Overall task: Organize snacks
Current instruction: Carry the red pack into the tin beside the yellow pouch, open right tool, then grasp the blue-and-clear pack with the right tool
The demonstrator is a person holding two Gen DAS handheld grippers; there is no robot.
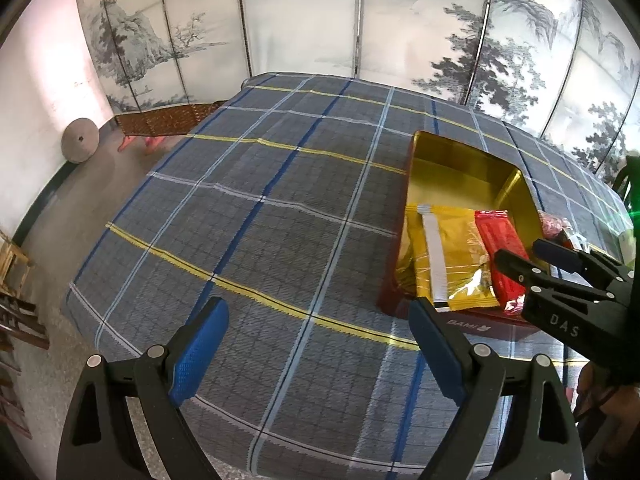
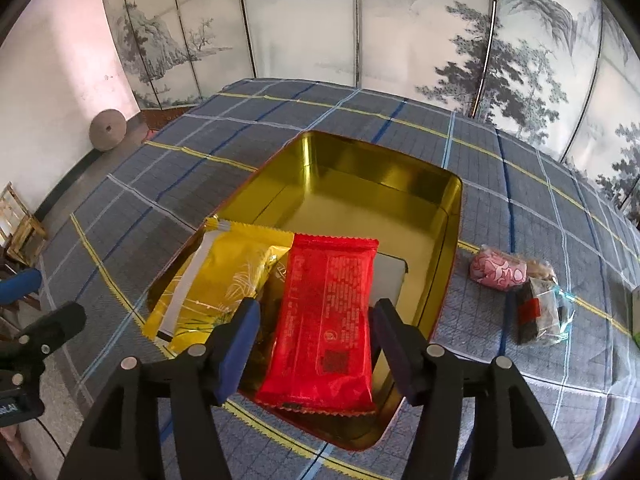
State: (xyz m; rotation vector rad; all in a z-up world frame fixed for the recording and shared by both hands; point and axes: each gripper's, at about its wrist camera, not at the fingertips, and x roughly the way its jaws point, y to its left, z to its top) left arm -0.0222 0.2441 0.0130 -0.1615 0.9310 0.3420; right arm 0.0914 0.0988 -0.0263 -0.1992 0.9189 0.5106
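Right claw [image 2: 314, 344] wide around red packet [image 2: 326, 320], not gripping; left claw [image 1: 320, 356] wide, empty. Risk: packet propped on tin [image 2: 448, 240] rim, liable to slide out.

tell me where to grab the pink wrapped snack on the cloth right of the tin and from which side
Grip the pink wrapped snack across its short width at mid-body, coming straight down with the open right gripper. It lies flat on the checked cloth, plump and roughly oval, so the middle looks like the firmest hold. A brown snack crowds its right end and the tin stands to its left, so a side approach seems cramped.
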